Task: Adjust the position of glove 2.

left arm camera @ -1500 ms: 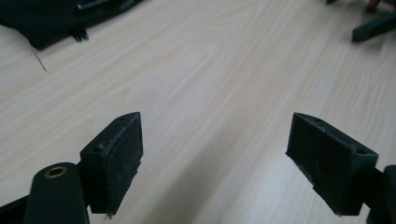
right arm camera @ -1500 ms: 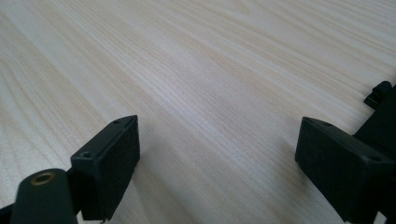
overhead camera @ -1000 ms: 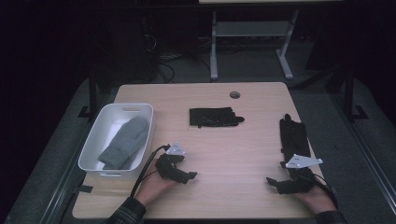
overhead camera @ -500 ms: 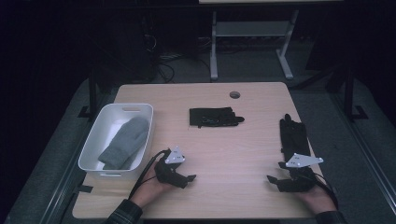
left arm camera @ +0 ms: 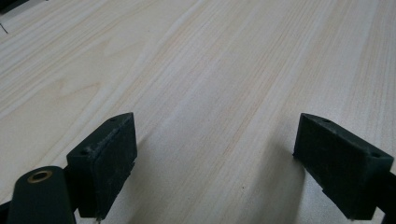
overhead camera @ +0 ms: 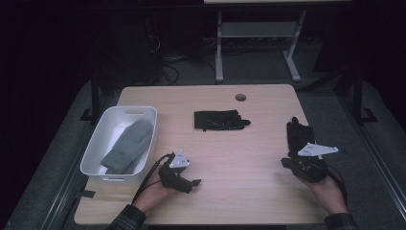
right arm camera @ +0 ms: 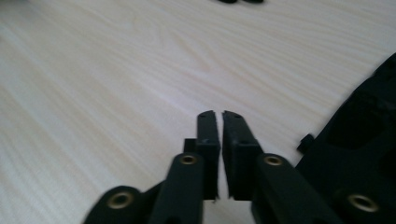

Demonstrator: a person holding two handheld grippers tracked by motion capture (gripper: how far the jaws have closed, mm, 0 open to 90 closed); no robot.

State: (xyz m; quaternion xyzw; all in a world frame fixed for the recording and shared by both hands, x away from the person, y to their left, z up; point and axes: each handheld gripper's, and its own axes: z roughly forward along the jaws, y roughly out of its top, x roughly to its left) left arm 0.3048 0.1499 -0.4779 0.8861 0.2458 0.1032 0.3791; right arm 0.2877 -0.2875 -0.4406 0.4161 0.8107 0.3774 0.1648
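Observation:
A black glove (overhead camera: 220, 120) lies flat mid-table. A second black glove (overhead camera: 299, 134) lies at the right, its cuff end under my right gripper (overhead camera: 286, 163). In the right gripper view the gripper (right arm camera: 219, 114) has just been closing and is now shut with nothing between its jaws, and that glove (right arm camera: 369, 121) lies just to its right. My left gripper (overhead camera: 192, 182) rests low near the front edge. Its jaws (left arm camera: 215, 140) stand wide open over bare wood.
A white bin (overhead camera: 125, 111) sits at the table's left with a grey mitten (overhead camera: 127, 146) inside. A round cable hole (overhead camera: 241, 97) marks the far edge. Light wood (overhead camera: 249, 163) stretches between the two grippers.
The right gripper's jaws went from wide open to shut, and that hand rose a little beside the right glove. The left hand stayed put.

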